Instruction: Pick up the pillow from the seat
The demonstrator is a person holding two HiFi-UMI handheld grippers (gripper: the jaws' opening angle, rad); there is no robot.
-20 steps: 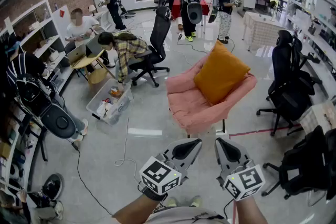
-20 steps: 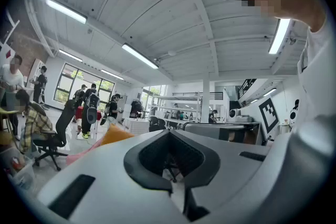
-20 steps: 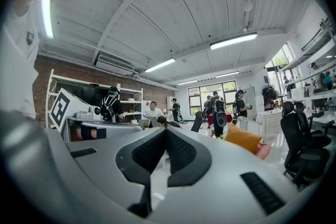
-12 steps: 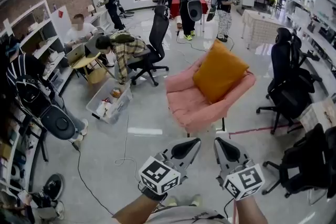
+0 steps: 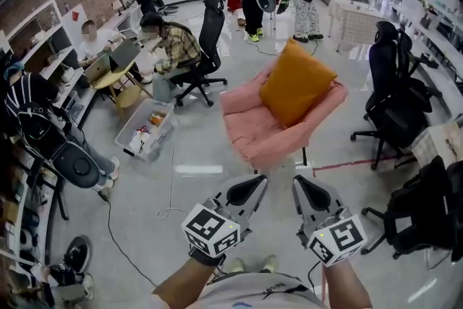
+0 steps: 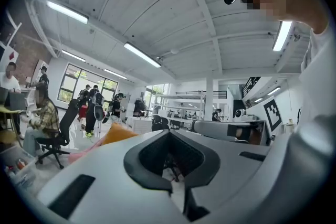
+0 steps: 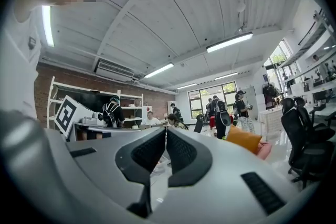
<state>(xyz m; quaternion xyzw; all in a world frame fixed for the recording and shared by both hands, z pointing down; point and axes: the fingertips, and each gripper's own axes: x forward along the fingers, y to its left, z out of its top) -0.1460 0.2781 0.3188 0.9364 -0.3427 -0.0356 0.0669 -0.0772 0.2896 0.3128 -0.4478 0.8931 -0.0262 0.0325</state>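
Orange pillow leans on the pink seat, well ahead. Your left hand-held gripper and right hand-held gripper are both closed, empty — arrive so and you'd likely just topple it.

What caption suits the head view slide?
Left gripper and right gripper, shut and empty, face an orange pillow on a pink seat.

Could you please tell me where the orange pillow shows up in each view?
Head view: pillow upper centre-right, leaning on the pink seat.
Left gripper view: pillow left of centre, low in the picture.
Right gripper view: pillow right of centre, low in the picture.
Shared landmark: the pink seat beneath it.
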